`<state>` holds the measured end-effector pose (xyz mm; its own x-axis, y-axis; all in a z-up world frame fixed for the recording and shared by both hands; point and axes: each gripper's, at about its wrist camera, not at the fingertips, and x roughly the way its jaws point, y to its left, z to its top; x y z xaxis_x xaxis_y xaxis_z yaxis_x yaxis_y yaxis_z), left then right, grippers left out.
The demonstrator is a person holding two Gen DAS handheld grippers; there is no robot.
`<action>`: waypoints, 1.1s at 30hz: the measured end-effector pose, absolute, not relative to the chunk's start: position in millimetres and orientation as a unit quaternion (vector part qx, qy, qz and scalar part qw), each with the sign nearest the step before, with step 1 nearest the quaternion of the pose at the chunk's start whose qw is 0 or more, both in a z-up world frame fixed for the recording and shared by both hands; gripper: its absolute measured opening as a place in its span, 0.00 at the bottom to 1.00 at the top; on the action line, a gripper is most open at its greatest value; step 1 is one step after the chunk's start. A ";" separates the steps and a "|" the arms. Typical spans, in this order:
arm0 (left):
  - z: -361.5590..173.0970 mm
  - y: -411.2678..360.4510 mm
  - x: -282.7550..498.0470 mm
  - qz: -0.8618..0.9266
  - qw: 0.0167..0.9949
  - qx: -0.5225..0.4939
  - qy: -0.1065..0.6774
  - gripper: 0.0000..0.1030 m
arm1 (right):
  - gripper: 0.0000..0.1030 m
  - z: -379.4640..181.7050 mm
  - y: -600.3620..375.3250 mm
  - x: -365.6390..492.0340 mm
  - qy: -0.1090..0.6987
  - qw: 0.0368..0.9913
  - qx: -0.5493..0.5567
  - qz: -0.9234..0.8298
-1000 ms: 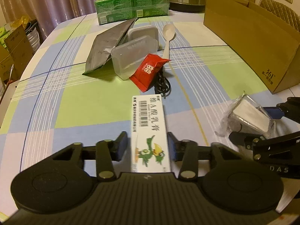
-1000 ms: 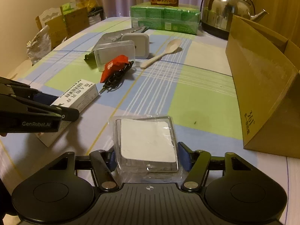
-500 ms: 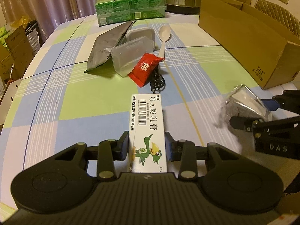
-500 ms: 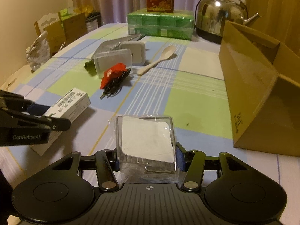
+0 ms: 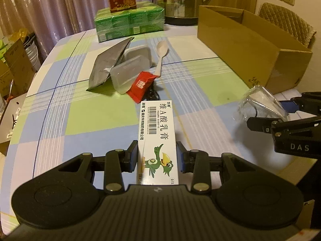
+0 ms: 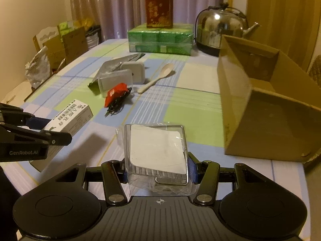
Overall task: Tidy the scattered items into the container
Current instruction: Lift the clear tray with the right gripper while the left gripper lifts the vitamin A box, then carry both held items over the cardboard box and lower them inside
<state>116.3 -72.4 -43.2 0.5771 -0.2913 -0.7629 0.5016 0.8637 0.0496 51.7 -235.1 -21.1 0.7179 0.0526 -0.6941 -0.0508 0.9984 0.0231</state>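
The left gripper (image 5: pixel 157 156) pinches a white ointment box (image 5: pixel 157 138) above the table (image 5: pixel 84 118); the right gripper (image 6: pixel 156 169) clamps a clear plastic case (image 6: pixel 157 150). Both are mid-carry, and next each load needs lifting over the rim of the open cardboard box (image 6: pixel 266 108) at right for release.

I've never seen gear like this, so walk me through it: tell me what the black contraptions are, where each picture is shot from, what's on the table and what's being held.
These are two handheld grippers, one in each of a person's hands, each with a camera looking along its fingers. The left view shows the left gripper clamped on a white medicine box. The right view shows the right gripper clamped on a clear plastic-wrapped case. Left on the checked tablecloth: a red snack packet, a black cable, plastic tubs, a foil pouch and a spoon. The open cardboard box is the container.
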 end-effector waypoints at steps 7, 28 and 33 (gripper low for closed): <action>-29.0 -87.5 100.0 -0.244 0.878 0.135 0.389 0.32 | 0.49 -5.4 -248.1 34.1 0.360 0.933 0.005 0.014; 1.0 -182.1 77.1 -0.350 0.853 0.154 0.356 0.32 | 0.49 36.5 -332.5 -3.9 0.311 0.946 0.041 -0.080; 17.1 -212.8 89.2 -0.377 0.848 0.149 0.342 0.32 | 0.49 61.8 -360.3 -3.1 0.281 0.953 0.050 -0.101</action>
